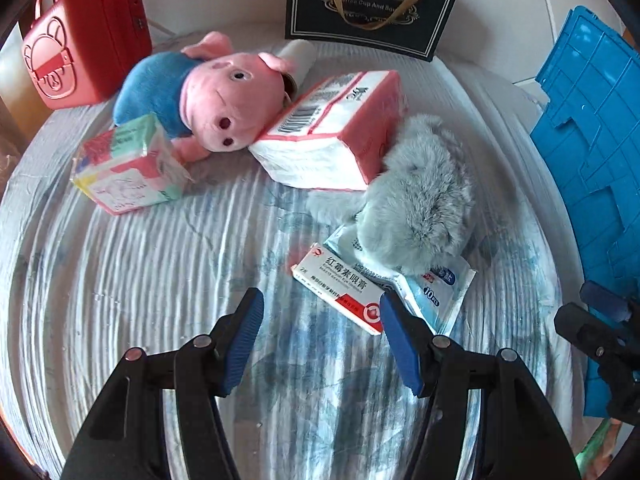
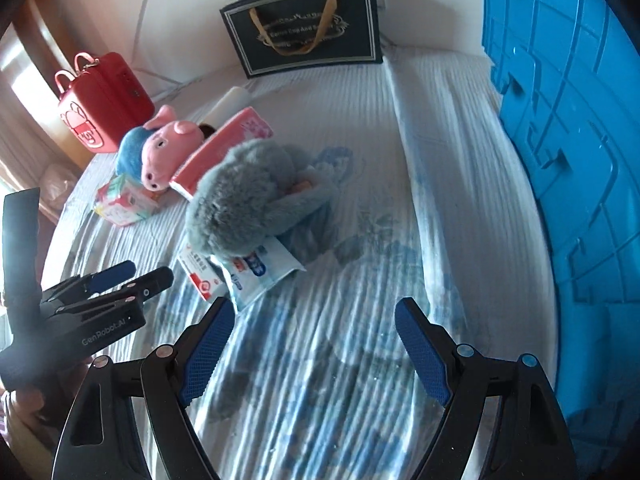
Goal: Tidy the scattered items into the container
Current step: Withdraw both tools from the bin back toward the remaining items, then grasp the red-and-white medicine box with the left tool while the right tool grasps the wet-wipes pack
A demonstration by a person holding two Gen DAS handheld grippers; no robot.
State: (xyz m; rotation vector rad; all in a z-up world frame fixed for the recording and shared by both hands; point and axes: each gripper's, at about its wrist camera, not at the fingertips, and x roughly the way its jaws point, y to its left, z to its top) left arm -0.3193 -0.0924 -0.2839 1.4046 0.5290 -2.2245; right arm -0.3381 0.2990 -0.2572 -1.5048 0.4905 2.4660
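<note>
Both grippers empty. I have the left gripper spread wide, low over the bed; its right-hand pad sits just beside the red end of the medicine box. The right gripper is equally wide open, nothing between the pads, hovering over bare sheet near the blue crate.

Scattered items, none yet in the crate: medicine box flat on the sheet, long axis diagonal in the left view, red end nearest me, far end running toward the grey plush. Wipes packet lies partly under the plush and touches the box. Further off: pink pig plush, large tissue pack tilted on edge, small tissue pack.

Handling, my est.: box is light, stiff card, crushable; grip across the short width, mid-length. It lies flat on soft bedding, so pads may dig into the sheet. Wipes packet: slick, floppy film. Plush: soft, light, grip anywhere.
</note>
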